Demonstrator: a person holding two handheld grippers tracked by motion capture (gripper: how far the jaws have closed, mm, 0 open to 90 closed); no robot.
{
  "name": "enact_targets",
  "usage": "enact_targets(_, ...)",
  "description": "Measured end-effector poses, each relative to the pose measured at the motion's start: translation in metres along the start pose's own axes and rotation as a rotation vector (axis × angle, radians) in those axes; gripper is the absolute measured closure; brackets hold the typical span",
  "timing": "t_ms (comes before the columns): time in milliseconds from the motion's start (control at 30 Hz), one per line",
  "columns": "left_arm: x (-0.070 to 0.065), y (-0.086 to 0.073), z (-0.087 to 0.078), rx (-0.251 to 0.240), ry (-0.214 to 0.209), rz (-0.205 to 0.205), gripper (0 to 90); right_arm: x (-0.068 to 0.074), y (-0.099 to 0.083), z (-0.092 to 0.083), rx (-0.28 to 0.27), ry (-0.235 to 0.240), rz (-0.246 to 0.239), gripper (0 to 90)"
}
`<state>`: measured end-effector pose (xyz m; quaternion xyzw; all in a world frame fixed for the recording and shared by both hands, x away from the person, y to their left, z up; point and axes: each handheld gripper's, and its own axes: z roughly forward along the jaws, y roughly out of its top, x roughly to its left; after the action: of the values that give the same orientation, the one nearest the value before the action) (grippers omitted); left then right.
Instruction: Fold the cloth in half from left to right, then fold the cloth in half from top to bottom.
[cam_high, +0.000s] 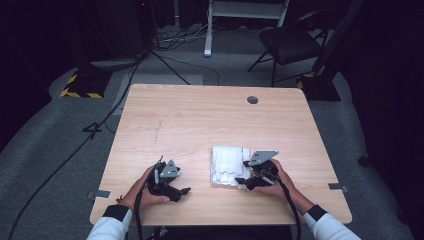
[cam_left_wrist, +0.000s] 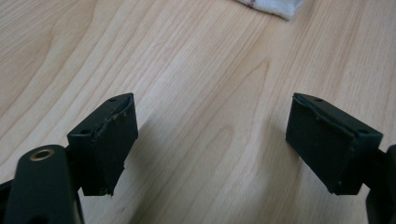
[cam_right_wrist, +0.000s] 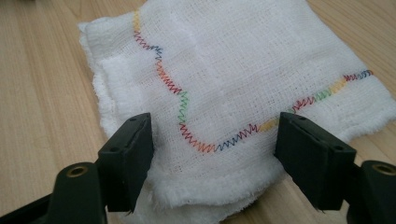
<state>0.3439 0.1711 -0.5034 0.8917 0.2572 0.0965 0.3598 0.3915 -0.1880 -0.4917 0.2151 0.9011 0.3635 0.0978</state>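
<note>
A folded white gauze cloth (cam_high: 227, 165) with a wavy rainbow-coloured stitch line lies on the wooden table (cam_high: 200, 120), near the front right. My right gripper (cam_high: 246, 180) is open at the cloth's right front corner. In the right gripper view its jaws straddle the cloth (cam_right_wrist: 224, 84), one on each side of the near corner, not closed on it. My left gripper (cam_high: 181, 192) is open low over bare wood to the left of the cloth, nothing between its jaws. A corner of the cloth (cam_left_wrist: 271, 7) peeks in at the top of the left gripper view.
A round grommet hole (cam_high: 252, 99) sits near the table's far right edge. Beyond the table stand a black chair (cam_high: 292, 45), a white frame leg (cam_high: 208, 30) and cables on the grey floor. Tape tabs (cam_high: 98, 194) mark the table's side edges.
</note>
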Motion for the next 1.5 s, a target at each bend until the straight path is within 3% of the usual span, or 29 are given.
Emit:
enact_targets(467,0.005,-0.002,-0.001,0.007,0.006,-0.008,13.3,-0.028,0.009,0.008,0.009,0.014,-0.006,29.7)
enact_targets(1000,0.006,-0.001,-0.001,0.009,0.004,-0.006,12.7,-0.062,0.03,0.034,-0.024,-0.005,0.021,29.9)
enact_targets(1133,0.005,-0.001,-0.001,0.008,0.006,-0.007,12.7,-0.064,0.033,0.037,-0.03,-0.014,0.016,29.2)
enact_targets(1500,0.005,-0.002,-0.002,0.006,0.014,-0.014,12.9,-0.055,0.043,0.031,0.028,-0.085,-0.019,27.7)
